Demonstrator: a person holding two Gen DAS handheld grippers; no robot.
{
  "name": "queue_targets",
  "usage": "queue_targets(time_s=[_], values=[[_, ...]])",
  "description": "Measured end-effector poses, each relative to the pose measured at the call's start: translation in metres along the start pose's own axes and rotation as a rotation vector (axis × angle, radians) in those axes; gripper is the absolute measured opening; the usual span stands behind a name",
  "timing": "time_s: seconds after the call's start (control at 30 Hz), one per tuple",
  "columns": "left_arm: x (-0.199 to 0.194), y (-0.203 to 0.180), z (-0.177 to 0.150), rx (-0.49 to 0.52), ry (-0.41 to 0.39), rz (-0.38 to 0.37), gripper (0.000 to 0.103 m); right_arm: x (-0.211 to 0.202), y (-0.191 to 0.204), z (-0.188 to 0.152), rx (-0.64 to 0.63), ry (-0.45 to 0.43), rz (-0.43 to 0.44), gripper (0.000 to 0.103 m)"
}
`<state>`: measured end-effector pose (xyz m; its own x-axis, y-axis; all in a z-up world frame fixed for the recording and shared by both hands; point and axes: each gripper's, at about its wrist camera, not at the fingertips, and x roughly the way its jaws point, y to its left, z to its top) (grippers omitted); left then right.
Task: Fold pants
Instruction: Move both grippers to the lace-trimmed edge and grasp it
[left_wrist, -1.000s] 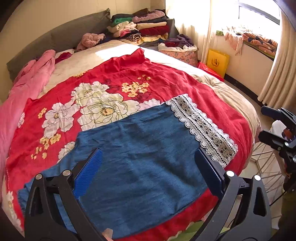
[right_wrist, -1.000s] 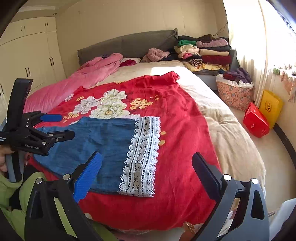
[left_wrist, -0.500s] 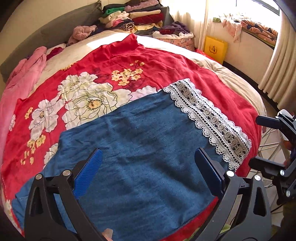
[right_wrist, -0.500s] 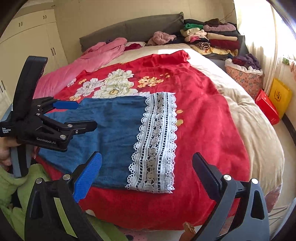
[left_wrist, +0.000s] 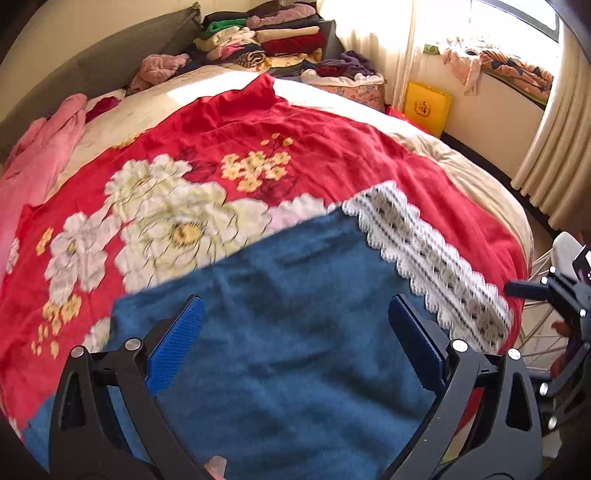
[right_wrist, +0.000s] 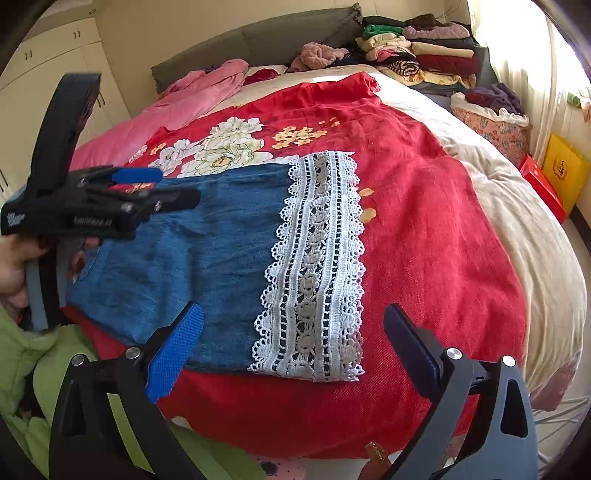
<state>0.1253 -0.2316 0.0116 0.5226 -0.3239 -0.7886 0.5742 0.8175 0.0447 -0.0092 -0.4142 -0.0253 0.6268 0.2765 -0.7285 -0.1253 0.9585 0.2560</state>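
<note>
Pants (right_wrist: 207, 254) lie flat as before, while both spread, empty tongs (left_wrist: 295, 343) (right_wrist: 291, 350) have closed in lower.

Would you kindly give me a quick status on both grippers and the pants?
Left gripper open, above the denim. Right gripper open, over the lace hem. Blue pants flat on the red floral blanket, ungrasped. Nothing in the way.

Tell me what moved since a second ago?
Both grippers came closer to the bed. The left gripper now hangs low over the blue pants, and the right gripper has come in toward their white lace hem. Both are open and have grabbed nothing. The pants lie flat on the red flowered blanket, just as before.
</note>
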Motion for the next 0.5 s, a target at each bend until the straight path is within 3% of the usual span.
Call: queue_targets(time_s=[0.17,0.3,0.5], values=[[0.028,-0.006,0.032,0.064,0.021,-0.032,0.093,0.012,-0.004,-0.005,0.042,0.036,0.054,0.097],[0.056,-0.01,0.05,0.098,0.054,-0.102,0.093,0.02,-0.002,-0.006,0.041,0.053,0.06,0.077],[0.097,-0.02,0.055,0.153,0.126,-0.151,0.077,0.02,-0.011,-0.002,0.067,0.037,0.105,0.073]])
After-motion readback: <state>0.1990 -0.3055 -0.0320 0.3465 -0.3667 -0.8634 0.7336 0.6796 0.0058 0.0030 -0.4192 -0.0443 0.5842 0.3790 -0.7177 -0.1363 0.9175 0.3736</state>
